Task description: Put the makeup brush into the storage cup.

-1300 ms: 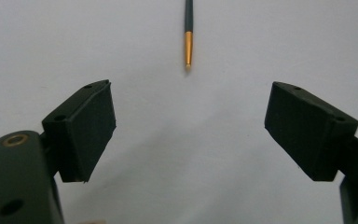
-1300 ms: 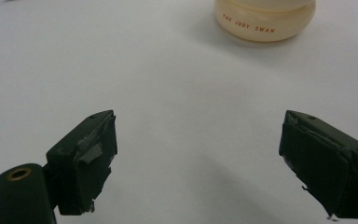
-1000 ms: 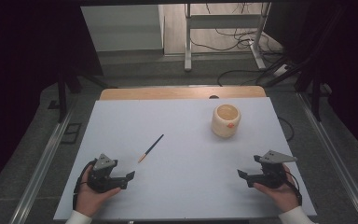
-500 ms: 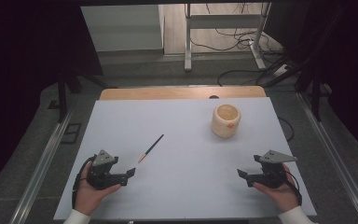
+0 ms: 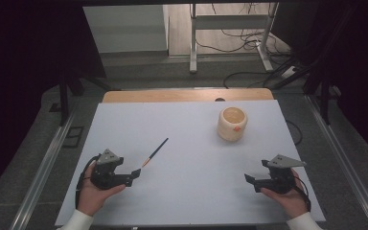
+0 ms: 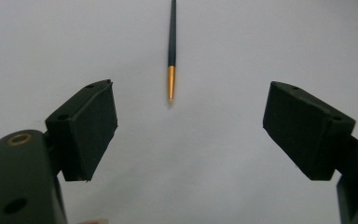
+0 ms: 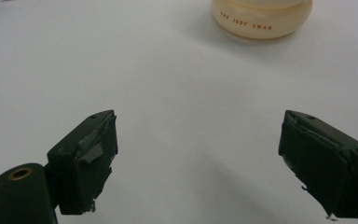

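Note:
A thin dark pencil [image 5: 155,152] with an orange end lies slanted on the white table [image 5: 187,143]. Its orange tip points at my left gripper [image 5: 135,173], which is held open just short of it. In the left gripper view the pencil [image 6: 171,46] runs away straight ahead, its tip between and beyond the wide-apart jaws, my left gripper [image 6: 191,126] holding nothing. A cream cup [image 5: 232,123] with a red mark stands at the back right. My right gripper [image 5: 248,178] rests open near the front right edge, and the cup [image 7: 261,16] sits far ahead of my right gripper [image 7: 198,158].
A wooden strip [image 5: 187,95] borders the table's far edge. Beyond it are a grey floor, metal frame legs [image 5: 192,38] and loose cables [image 5: 249,76]. Metal rails [image 5: 43,167] run along both sides of the table.
My left gripper has edged right and forward toward the pencil's orange tip. The right gripper, pencil and cup have not moved.

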`<state>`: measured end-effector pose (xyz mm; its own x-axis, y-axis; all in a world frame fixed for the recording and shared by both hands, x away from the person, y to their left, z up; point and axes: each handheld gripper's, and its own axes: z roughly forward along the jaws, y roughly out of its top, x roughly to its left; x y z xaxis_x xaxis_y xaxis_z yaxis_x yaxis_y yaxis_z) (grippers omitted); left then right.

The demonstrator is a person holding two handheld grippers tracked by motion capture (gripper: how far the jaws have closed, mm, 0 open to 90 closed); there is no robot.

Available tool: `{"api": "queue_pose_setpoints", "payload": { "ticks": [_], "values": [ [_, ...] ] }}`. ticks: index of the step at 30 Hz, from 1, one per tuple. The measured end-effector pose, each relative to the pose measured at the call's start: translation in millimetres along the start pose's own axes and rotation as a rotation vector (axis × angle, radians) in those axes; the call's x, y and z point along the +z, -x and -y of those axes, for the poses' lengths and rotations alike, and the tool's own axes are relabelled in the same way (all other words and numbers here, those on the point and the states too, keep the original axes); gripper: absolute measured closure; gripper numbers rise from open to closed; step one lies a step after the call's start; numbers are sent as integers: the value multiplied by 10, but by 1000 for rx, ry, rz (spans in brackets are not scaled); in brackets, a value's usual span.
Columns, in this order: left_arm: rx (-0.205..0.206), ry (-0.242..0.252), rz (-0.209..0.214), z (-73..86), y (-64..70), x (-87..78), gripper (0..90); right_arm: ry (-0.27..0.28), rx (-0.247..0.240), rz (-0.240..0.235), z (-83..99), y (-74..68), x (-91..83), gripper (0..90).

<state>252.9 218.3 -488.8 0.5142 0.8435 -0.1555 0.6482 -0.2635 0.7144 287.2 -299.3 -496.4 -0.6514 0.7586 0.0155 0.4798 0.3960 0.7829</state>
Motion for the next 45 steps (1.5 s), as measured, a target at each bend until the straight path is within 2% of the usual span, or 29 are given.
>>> {"api": "queue_pose_setpoints", "payload": {
  "ticks": [12, 21, 31, 37, 45],
  "values": [
    [-2, -56, 16, -138, 8, 71, 195, 0, -1, 1, -2, -2, -2, 125],
    [15, -104, 15, -258, 20, 119, 199, -3, -5, 3, -1, -4, 1, 126],
    [28, -152, 5, -362, 6, 260, 201, -4, -12, 5, 0, -6, -4, 126],
    [17, -189, -1, -395, -44, 363, 202, -4, -13, 6, 0, -7, -2, 126],
    [12, -212, -4, -423, -76, 441, 202, -5, -12, 5, 0, -8, 2, 127]
  ]
}}
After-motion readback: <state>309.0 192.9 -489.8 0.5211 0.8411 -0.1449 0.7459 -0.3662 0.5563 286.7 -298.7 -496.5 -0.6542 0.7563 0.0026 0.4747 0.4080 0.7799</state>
